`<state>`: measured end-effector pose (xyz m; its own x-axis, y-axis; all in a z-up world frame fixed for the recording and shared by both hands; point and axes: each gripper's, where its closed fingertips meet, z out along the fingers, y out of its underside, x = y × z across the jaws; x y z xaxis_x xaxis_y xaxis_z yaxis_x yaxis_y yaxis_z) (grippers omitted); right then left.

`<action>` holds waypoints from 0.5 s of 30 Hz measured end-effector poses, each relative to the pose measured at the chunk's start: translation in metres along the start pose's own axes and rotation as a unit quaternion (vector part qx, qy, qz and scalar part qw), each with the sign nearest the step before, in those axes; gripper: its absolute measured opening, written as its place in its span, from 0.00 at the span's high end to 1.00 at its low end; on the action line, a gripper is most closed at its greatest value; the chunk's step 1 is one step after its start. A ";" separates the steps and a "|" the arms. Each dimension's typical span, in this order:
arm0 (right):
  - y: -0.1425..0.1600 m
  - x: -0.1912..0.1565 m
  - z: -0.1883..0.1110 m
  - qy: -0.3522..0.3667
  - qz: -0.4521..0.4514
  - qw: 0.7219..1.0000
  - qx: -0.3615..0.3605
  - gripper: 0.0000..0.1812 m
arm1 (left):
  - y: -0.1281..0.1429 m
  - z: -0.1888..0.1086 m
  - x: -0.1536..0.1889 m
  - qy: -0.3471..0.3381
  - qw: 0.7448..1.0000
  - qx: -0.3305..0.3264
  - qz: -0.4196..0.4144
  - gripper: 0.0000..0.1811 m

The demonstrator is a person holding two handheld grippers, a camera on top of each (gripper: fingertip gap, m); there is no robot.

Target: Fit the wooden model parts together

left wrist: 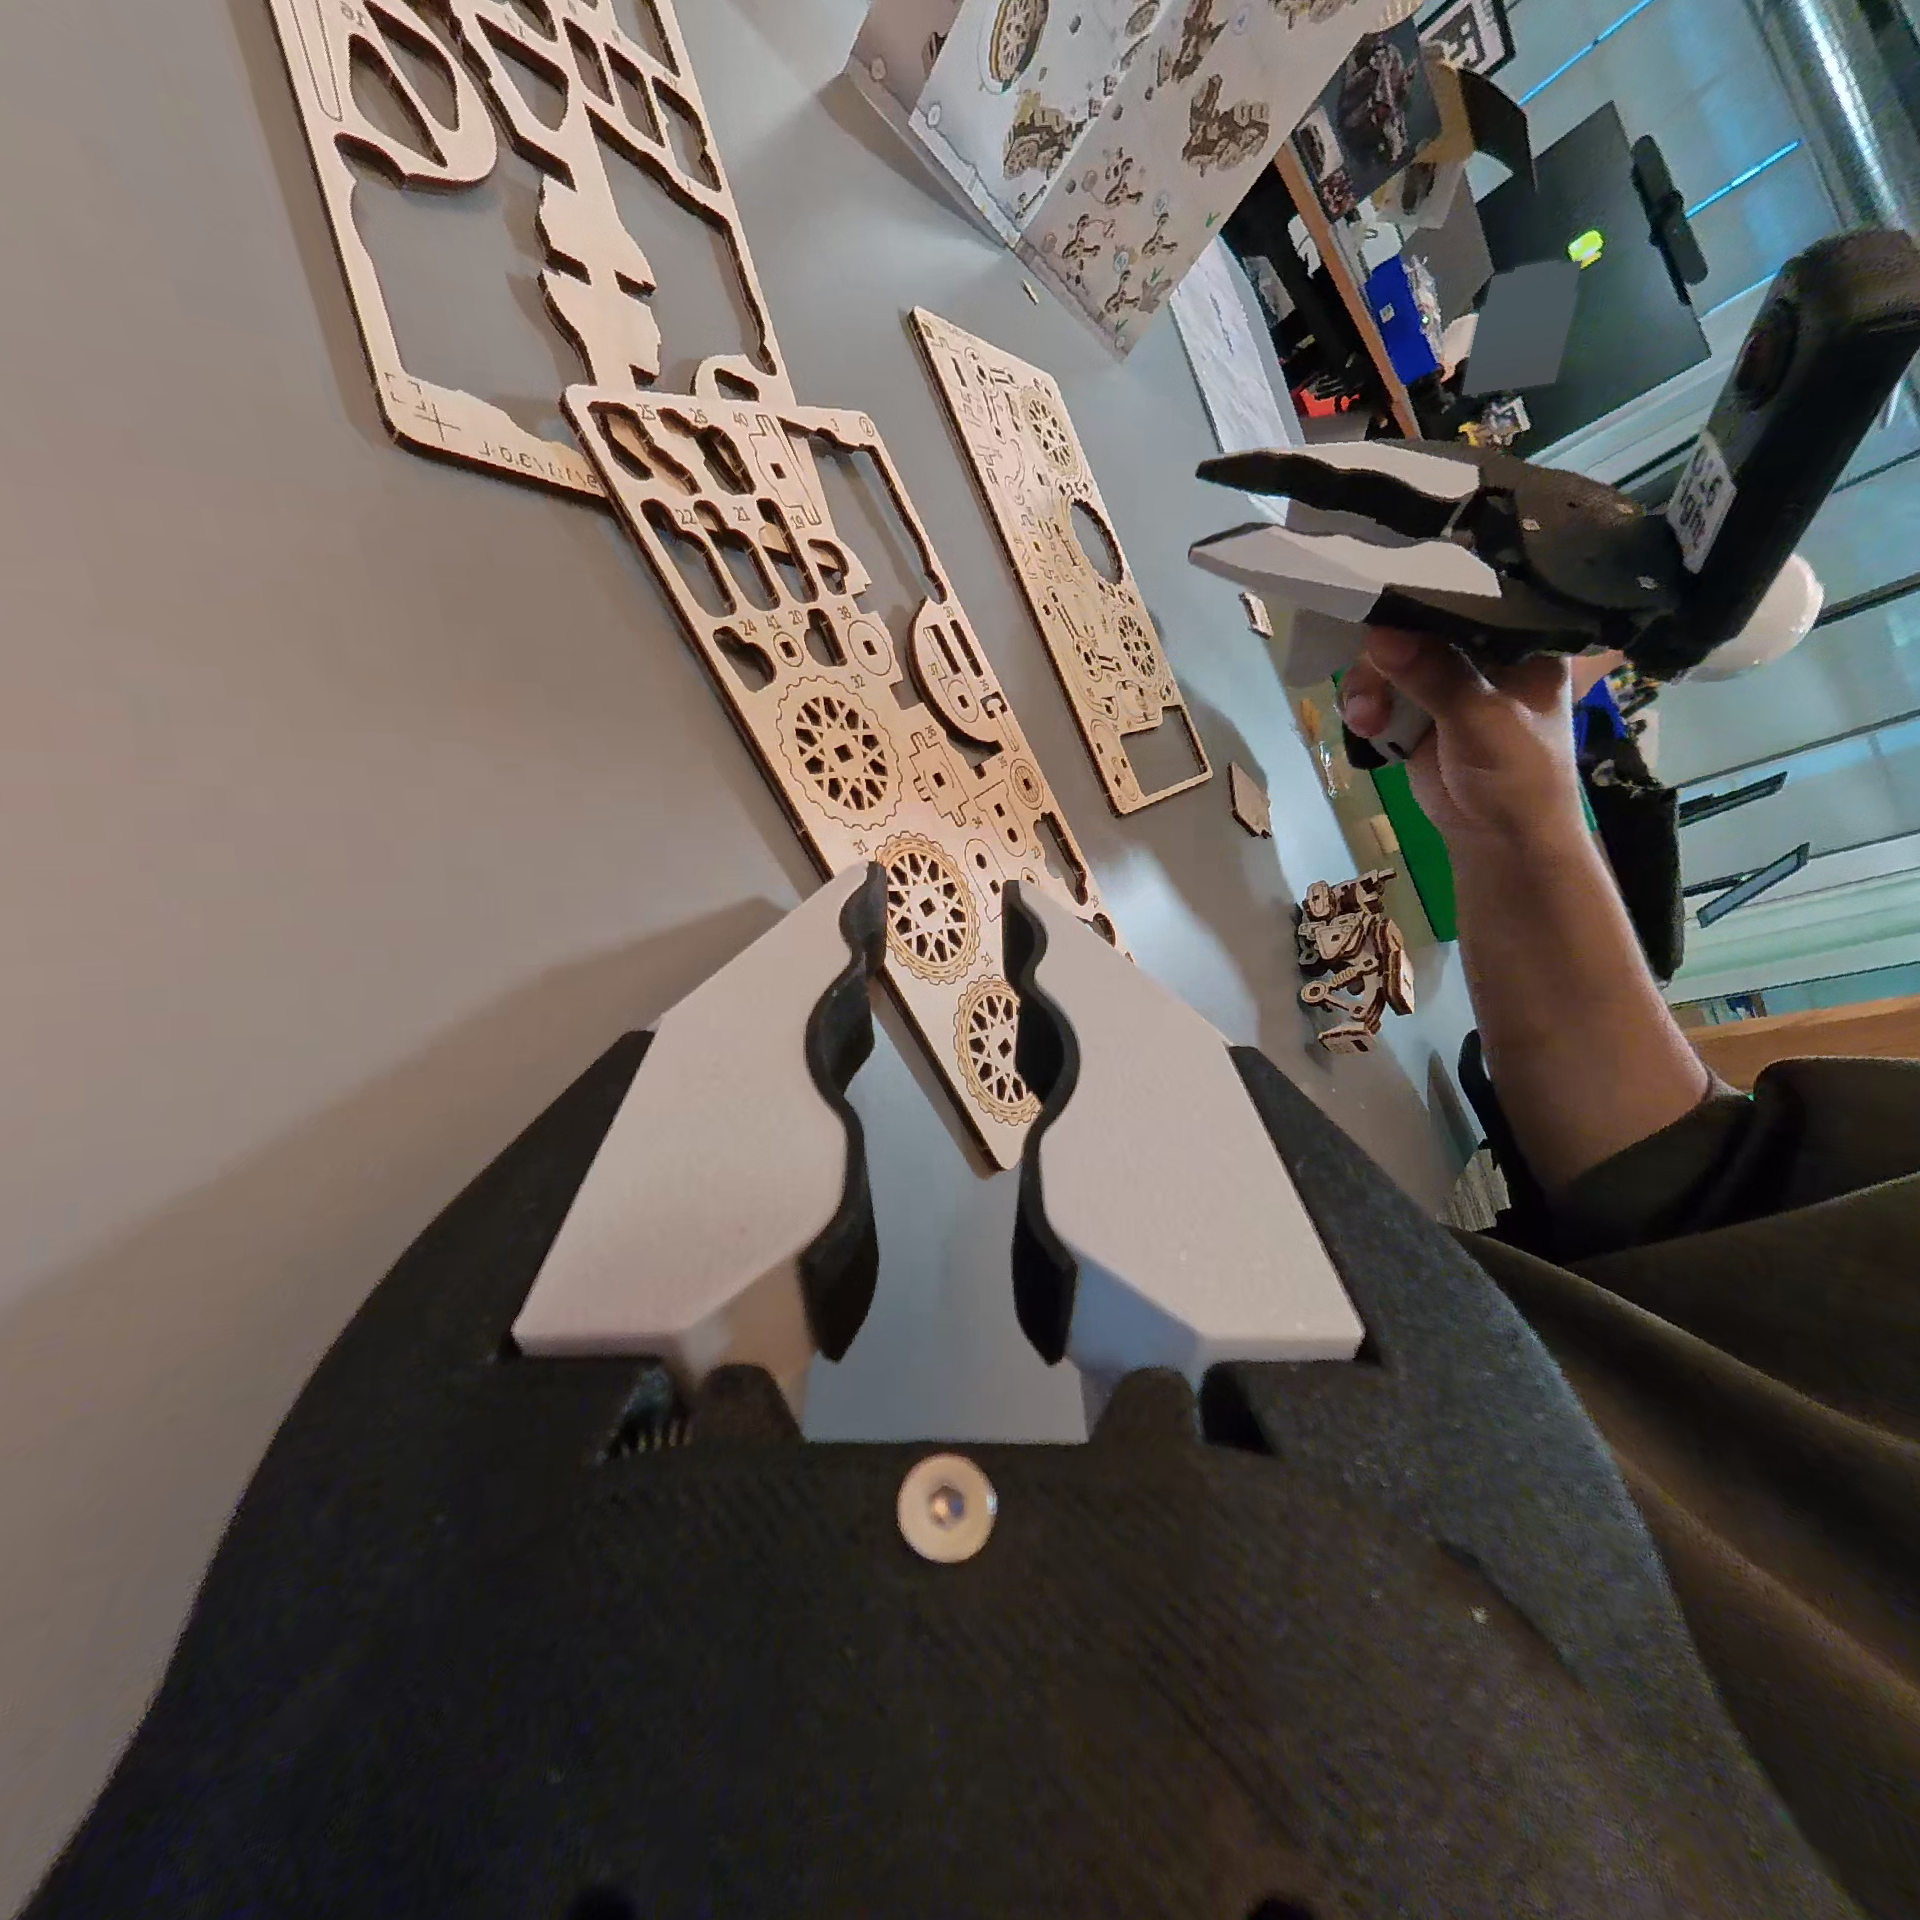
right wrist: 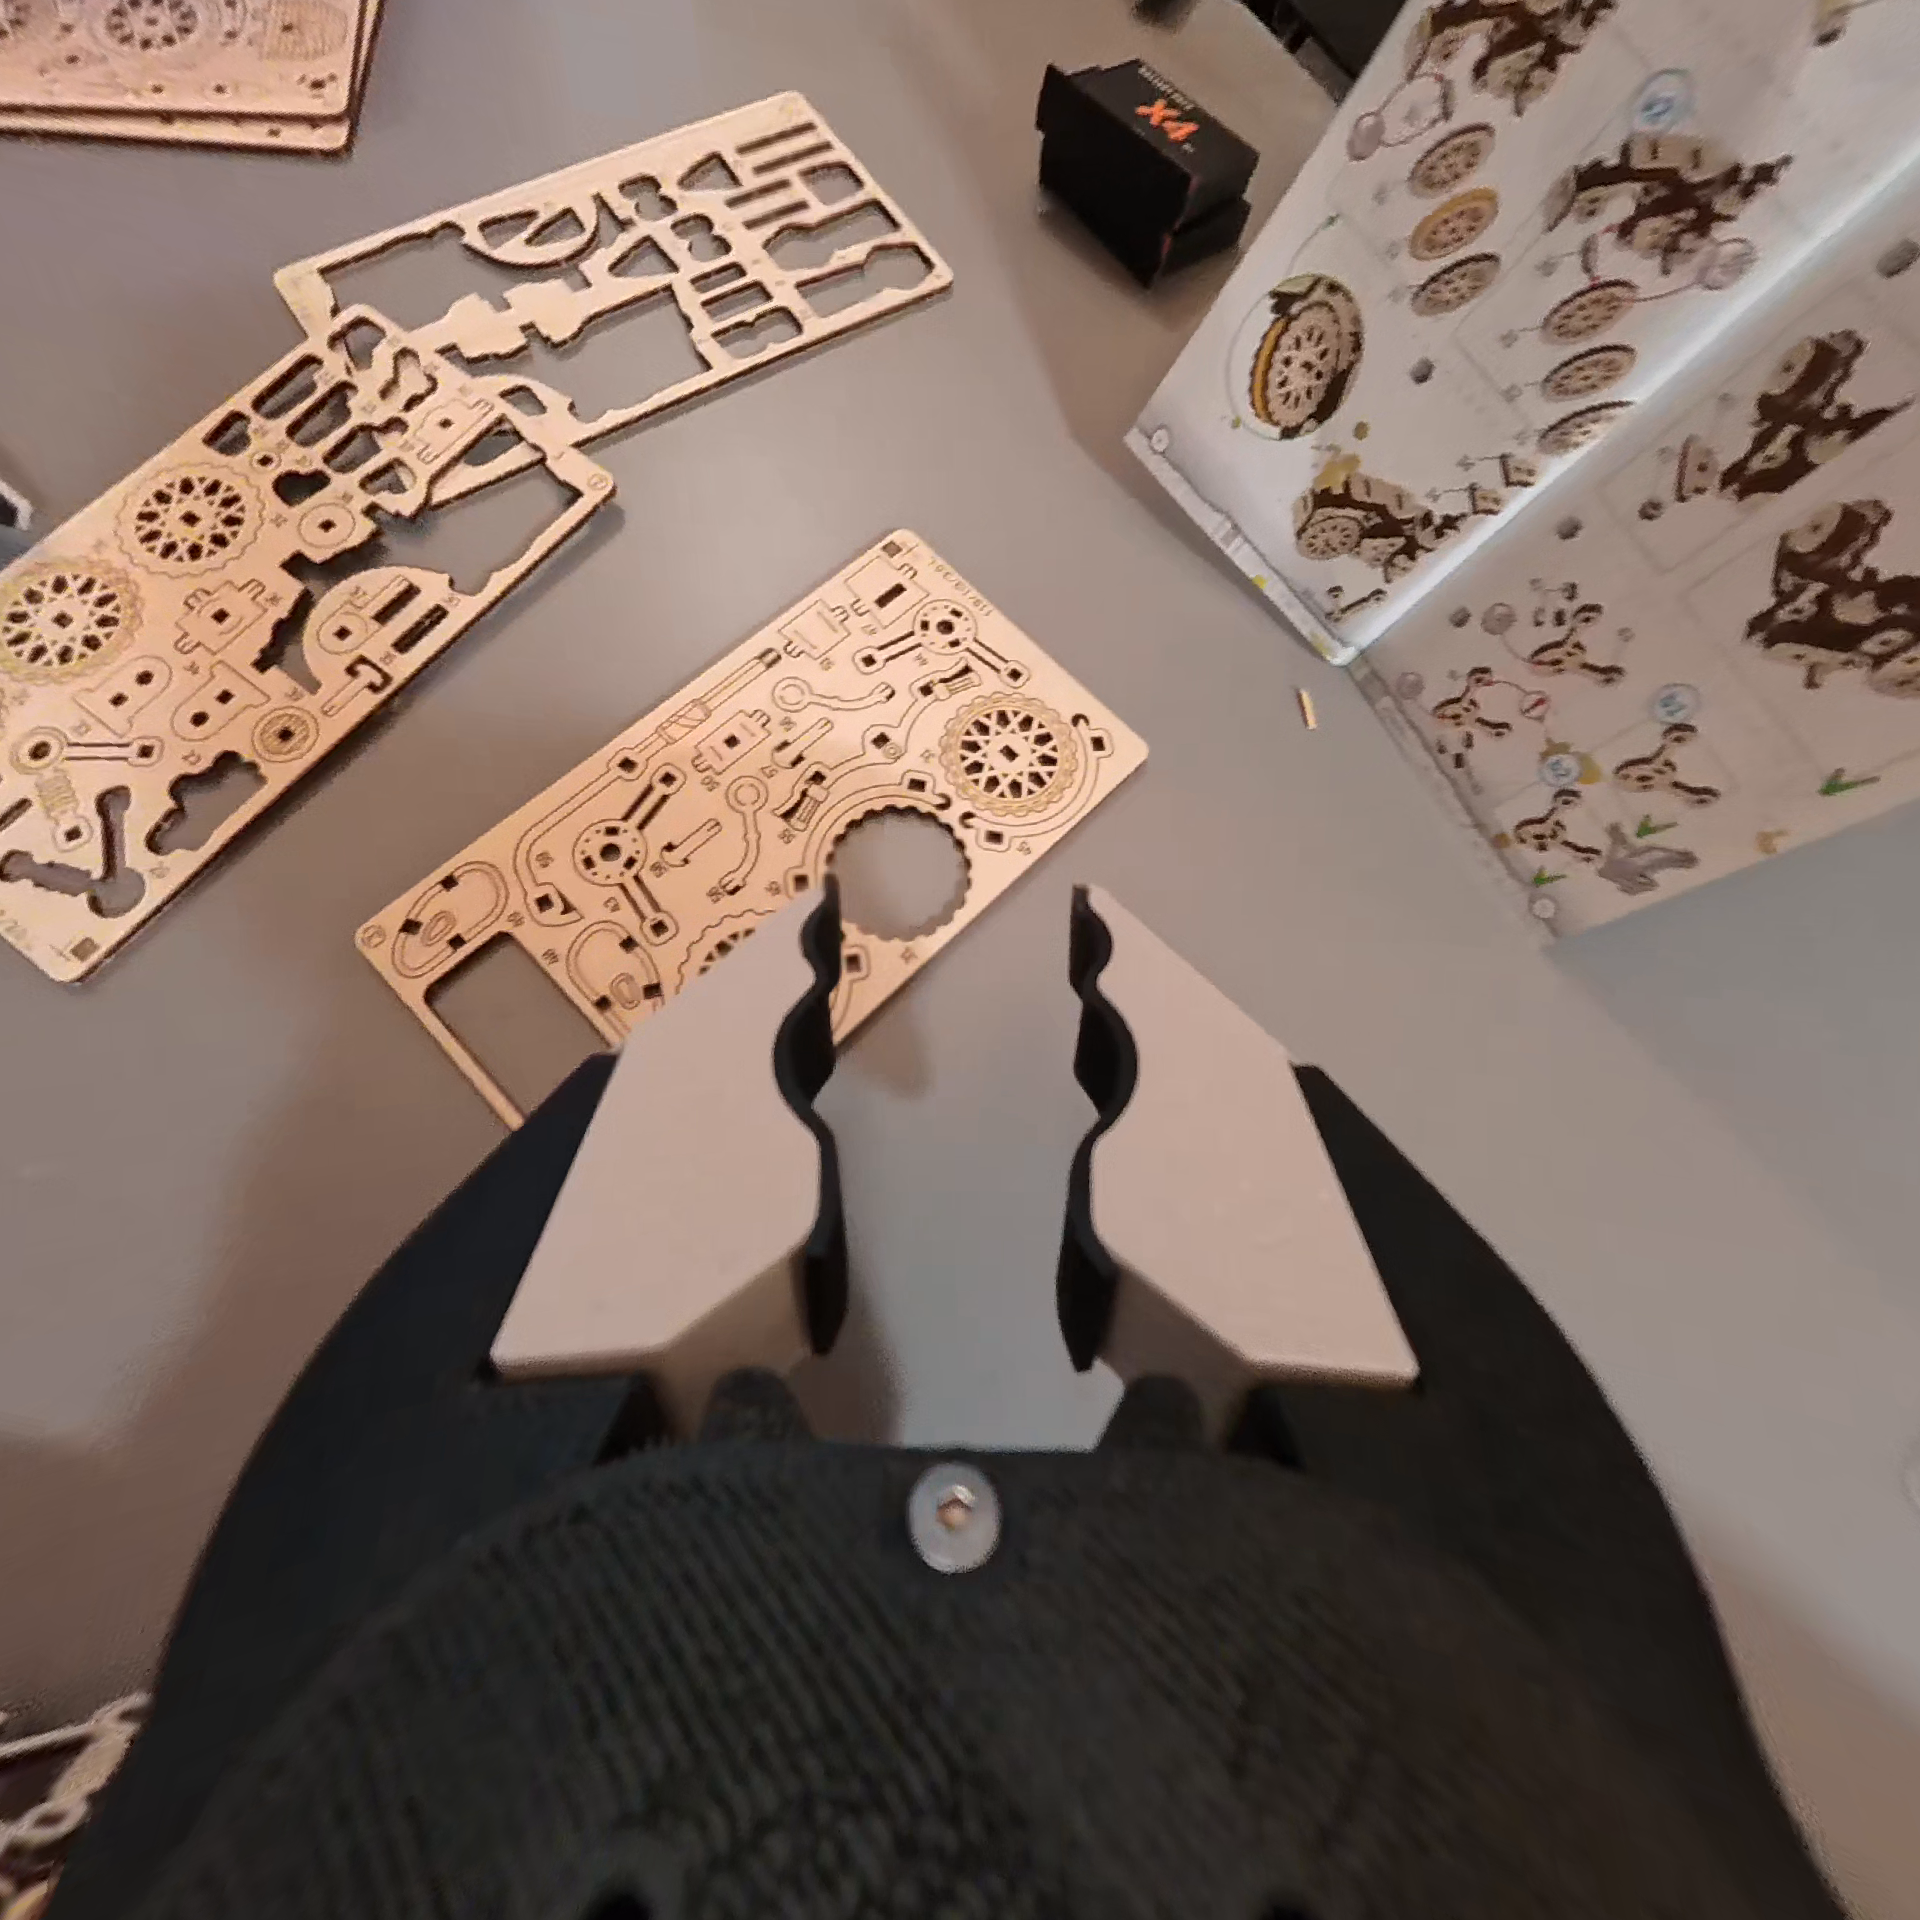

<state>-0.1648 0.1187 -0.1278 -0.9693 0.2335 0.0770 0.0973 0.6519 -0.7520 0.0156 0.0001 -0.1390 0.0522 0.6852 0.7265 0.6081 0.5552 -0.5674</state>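
Three laser-cut wooden part sheets lie flat on the grey table (right wrist: 1299, 1039). My left gripper (left wrist: 940, 914) is open and empty, its fingers either side of the near corner of the sheet with gear wheels (left wrist: 842, 748), which also shows in the right wrist view (right wrist: 260, 603). My right gripper (right wrist: 951, 894) is open and empty above the near edge of the sheet with a round toothed hole (right wrist: 748, 800); the left wrist view shows it (left wrist: 1205, 514) held in the air over that sheet (left wrist: 1132, 665). A partly built wooden model (left wrist: 1351, 966) stands at the right.
A mostly emptied sheet (right wrist: 623, 281) lies farther back, partly under the gear sheet. An open instruction booklet (right wrist: 1610, 468) lies at the right, a black box (right wrist: 1143, 166) behind it, and a stack of sheets (right wrist: 177, 62) at the far left. A small loose wooden piece (left wrist: 1252, 800) lies near the model. Across from one pair of fingers to the other is roughly 20 cm. The partly built wooden model (left wrist: 1351, 966) lies around 15 cm away from my right fingertips.
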 end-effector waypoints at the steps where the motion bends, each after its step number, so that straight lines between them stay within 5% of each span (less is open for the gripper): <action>1: 0.001 0.002 0.000 0.000 0.006 1.000 0.004 0.77 | 0.000 0.000 0.000 0.000 1.000 0.000 0.000 0.88; 15: 0.009 0.011 0.007 -0.008 0.017 0.999 0.040 0.83 | 0.000 0.000 0.000 0.006 1.000 0.001 -0.005 0.89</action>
<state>-0.1757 0.1219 -0.1381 -0.9695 0.2419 0.0400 0.1126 0.5843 -0.8037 0.0157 -0.0002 -0.1387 0.0552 0.6735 0.7371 0.6078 0.5630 -0.5599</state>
